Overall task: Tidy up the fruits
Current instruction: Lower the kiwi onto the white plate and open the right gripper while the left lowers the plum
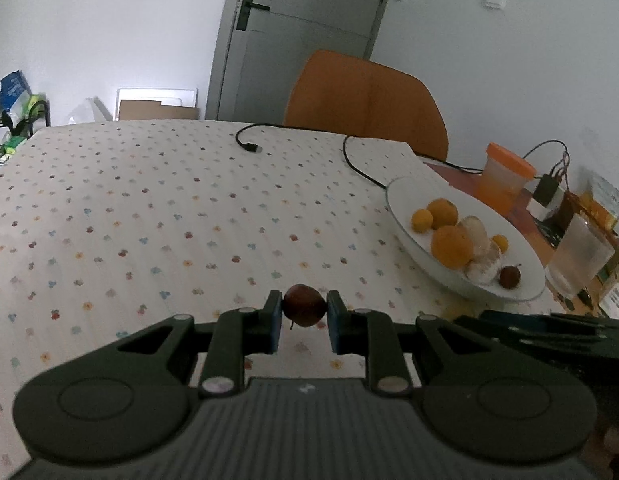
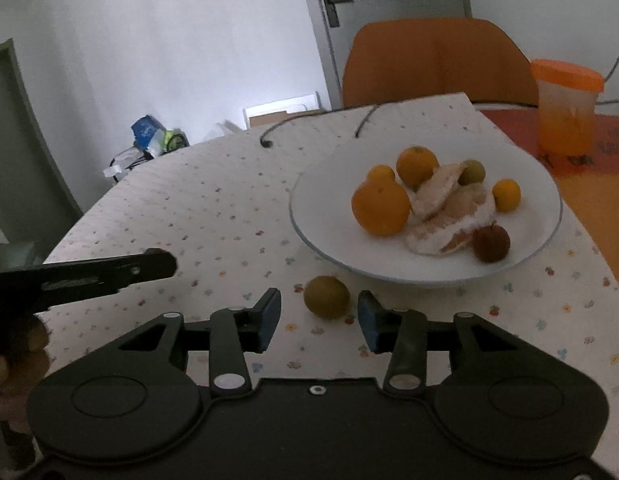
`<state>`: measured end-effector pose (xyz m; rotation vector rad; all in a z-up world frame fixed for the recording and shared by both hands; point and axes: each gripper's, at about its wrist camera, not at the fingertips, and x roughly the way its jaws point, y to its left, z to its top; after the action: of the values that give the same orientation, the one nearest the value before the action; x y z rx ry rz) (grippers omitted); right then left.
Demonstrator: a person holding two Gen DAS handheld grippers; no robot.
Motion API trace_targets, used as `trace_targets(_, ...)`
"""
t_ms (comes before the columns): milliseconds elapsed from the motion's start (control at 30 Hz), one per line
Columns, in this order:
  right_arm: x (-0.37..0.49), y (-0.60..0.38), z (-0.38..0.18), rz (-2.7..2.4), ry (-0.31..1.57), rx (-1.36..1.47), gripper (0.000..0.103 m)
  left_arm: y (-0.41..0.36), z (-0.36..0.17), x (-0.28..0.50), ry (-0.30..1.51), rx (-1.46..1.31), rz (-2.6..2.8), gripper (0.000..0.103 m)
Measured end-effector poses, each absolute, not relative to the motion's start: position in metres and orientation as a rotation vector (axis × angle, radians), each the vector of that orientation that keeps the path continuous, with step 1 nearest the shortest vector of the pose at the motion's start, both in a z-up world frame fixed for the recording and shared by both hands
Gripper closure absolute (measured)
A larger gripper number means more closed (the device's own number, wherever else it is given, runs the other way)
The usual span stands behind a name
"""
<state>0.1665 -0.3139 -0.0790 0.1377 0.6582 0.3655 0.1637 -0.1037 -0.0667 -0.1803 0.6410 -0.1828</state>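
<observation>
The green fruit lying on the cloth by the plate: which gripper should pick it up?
The right gripper: it is open, with the green fruit just ahead between its fingers. The left gripper is shut on a dark red fruit, farther from the plate.

Glossy white plate (image 2: 309, 216), matt dotted cloth (image 1: 149, 208), translucent plastic cup (image 2: 565, 108)

Plate (image 2: 541, 216) on the tablecloth (image 2: 213, 216) — fruit heaped inside (one loose fruit (image 2: 326, 296) just before it) — chair (image 2: 437, 60) behind.
</observation>
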Motion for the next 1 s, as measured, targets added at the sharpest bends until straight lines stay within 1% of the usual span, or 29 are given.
trace_targets(33, 0.168, -0.314, -0.082, 0.36, 0.662, 0.144, 0.061, -0.104, -0.067, 0.163, 0.642, -0.178, -0.186, 0.081)
trace_targets(67, 0.168, -0.314, -0.084, 0.358, 0.654, 0.145, 0.064, -0.105, -0.068, 0.163, 0.643, -0.176, -0.189, 0.081)
trace_targets(100, 0.168, -0.313, -0.084, 0.359, 0.647, 0.14, 0.078, -0.106, -0.068, 0.163, 0.644, -0.174, -0.191, 0.081)
trace_targets(133, 0.168, -0.313, -0.085, 0.361, 0.65, 0.142, 0.08, -0.107, -0.068, 0.163, 0.645, -0.173, -0.192, 0.081)
trace_targets(733, 0.147, -0.33, -0.063, 0.395, 0.587, 0.186, 0.08, -0.124, -0.063, 0.171, 0.637, -0.147, -0.22, 0.081)
trace_targets(1000, 0.151, -0.347, -0.055, 0.364, 0.543, 0.218, 0.08, -0.138, -0.059, 0.181, 0.631, -0.125, -0.234, 0.081)
